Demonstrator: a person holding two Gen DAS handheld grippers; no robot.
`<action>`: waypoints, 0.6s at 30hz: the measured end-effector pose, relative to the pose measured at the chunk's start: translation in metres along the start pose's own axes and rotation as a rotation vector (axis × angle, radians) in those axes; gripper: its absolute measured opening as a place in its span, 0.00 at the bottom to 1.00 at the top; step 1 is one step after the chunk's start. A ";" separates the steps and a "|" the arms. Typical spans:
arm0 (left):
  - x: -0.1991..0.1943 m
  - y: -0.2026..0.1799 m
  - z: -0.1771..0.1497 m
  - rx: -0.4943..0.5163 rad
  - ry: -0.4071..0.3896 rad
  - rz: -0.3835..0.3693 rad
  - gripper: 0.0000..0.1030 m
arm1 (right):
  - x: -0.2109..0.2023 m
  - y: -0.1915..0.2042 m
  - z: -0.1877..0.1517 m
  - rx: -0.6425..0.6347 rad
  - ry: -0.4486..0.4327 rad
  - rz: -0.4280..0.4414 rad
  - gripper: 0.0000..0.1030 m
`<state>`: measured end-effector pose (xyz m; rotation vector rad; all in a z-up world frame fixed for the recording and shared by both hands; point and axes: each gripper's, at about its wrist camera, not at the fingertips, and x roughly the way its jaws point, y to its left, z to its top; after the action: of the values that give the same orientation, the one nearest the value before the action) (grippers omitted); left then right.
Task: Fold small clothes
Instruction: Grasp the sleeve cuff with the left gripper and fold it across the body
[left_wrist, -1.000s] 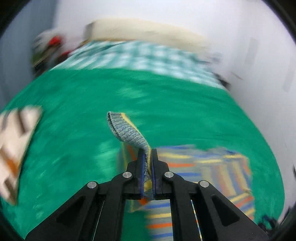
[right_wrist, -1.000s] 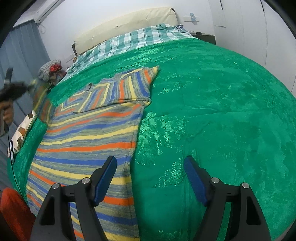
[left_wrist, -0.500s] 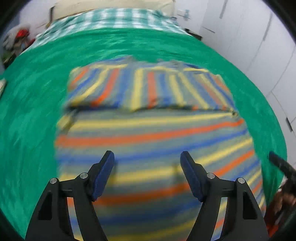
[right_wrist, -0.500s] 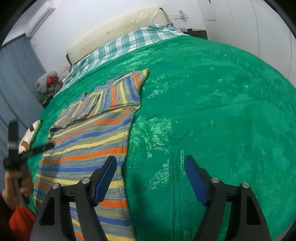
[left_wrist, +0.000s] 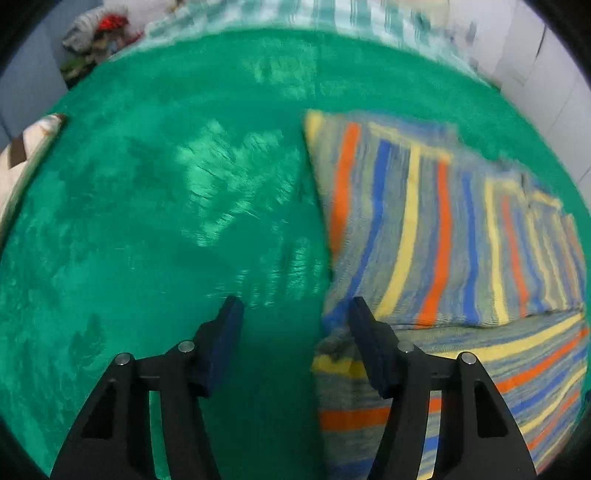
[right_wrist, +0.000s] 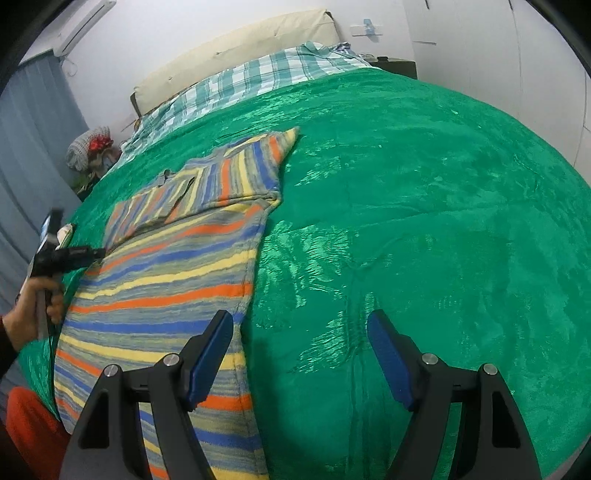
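Observation:
A striped knitted sweater (left_wrist: 424, 240) in orange, blue, yellow and grey lies flat on the green blanket (left_wrist: 166, 221), both sleeves folded across its top. My left gripper (left_wrist: 294, 302) hangs low at the sweater's left edge, its jaws closing. Mostly blanket shows between them, with the sweater's edge just inside the right finger (left_wrist: 369, 343); the pads do not press on it. In the right wrist view the sweater (right_wrist: 166, 288) lies at the left, the left gripper (right_wrist: 70, 254) at its far side. My right gripper (right_wrist: 299, 317) stands open above the sweater's right edge, holding nothing.
Checked bedding (right_wrist: 258, 74) and a cream headboard (right_wrist: 236, 48) lie at the bed's far end. A pile of things (right_wrist: 90, 147) sits by the curtain. A white and brown patterned piece (left_wrist: 26, 155) lies at the blanket's left edge. The person's hand (right_wrist: 37, 306) holds the left gripper.
The left gripper let go of the sleeve it held up, opened, and dropped down to the sweater's left edge. The sleeve now lies folded on the sweater. The right gripper stayed in place.

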<state>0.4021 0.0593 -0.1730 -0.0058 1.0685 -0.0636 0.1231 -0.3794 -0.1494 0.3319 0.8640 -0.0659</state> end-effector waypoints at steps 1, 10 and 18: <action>-0.004 0.003 -0.001 -0.009 0.002 0.004 0.63 | 0.000 -0.002 0.000 0.007 -0.001 0.001 0.73; -0.057 0.018 -0.039 -0.059 -0.048 -0.002 0.82 | -0.004 -0.007 0.002 0.026 -0.017 -0.002 0.73; -0.103 0.026 -0.124 -0.063 -0.086 -0.032 0.91 | -0.012 -0.017 0.000 0.074 -0.052 -0.088 0.73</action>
<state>0.2450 0.0937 -0.1440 -0.0821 0.9839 -0.0582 0.1115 -0.3963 -0.1448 0.3603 0.8258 -0.1878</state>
